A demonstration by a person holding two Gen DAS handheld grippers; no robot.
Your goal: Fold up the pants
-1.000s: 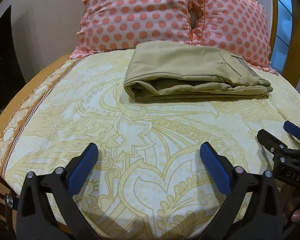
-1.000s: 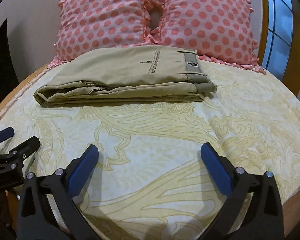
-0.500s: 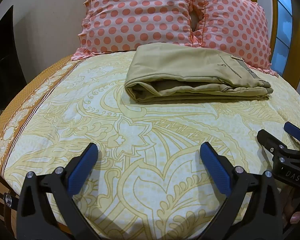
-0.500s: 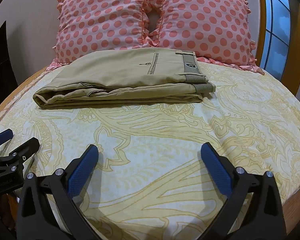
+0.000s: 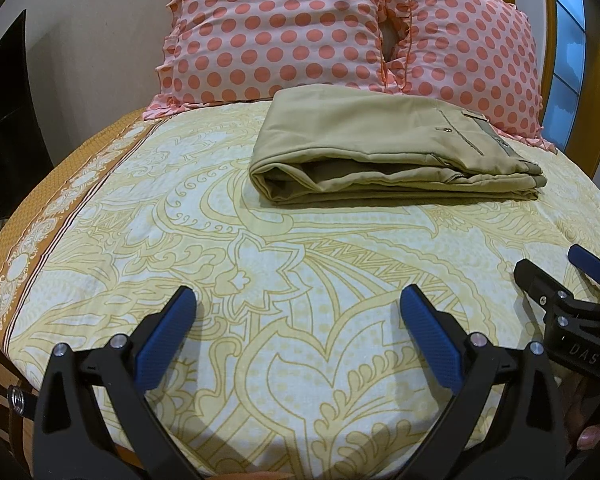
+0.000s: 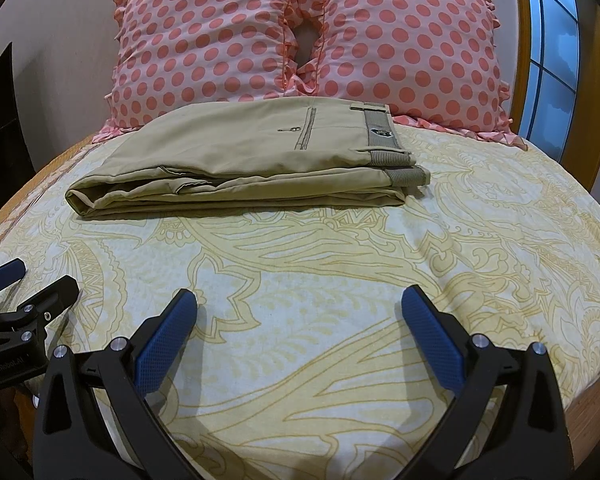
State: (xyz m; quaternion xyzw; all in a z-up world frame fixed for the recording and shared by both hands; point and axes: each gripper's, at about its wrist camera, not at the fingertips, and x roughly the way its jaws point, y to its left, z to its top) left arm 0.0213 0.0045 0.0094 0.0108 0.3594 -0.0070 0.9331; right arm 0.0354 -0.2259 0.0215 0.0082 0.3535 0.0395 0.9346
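Observation:
Khaki pants [image 5: 384, 148] lie folded in a flat stack on the bed, just in front of the pillows; they also show in the right wrist view [image 6: 252, 156], waistband to the right. My left gripper [image 5: 298, 302] is open and empty, low over the near part of the bed, well short of the pants. My right gripper [image 6: 299, 304] is open and empty, beside it to the right. Each gripper shows in the other's view: the right one [image 5: 556, 266] and the left one [image 6: 40, 276].
Two pink polka-dot pillows [image 6: 300, 40] stand against the wall behind the pants. The bed has a yellow patterned sheet [image 5: 260, 280] with an orange border [image 5: 60, 208] at the left edge. A window [image 6: 552, 48] is at the right.
Both grippers have drifted slightly; the pants sit a little lower and closer in both views. Nothing was taken hold of or let go.

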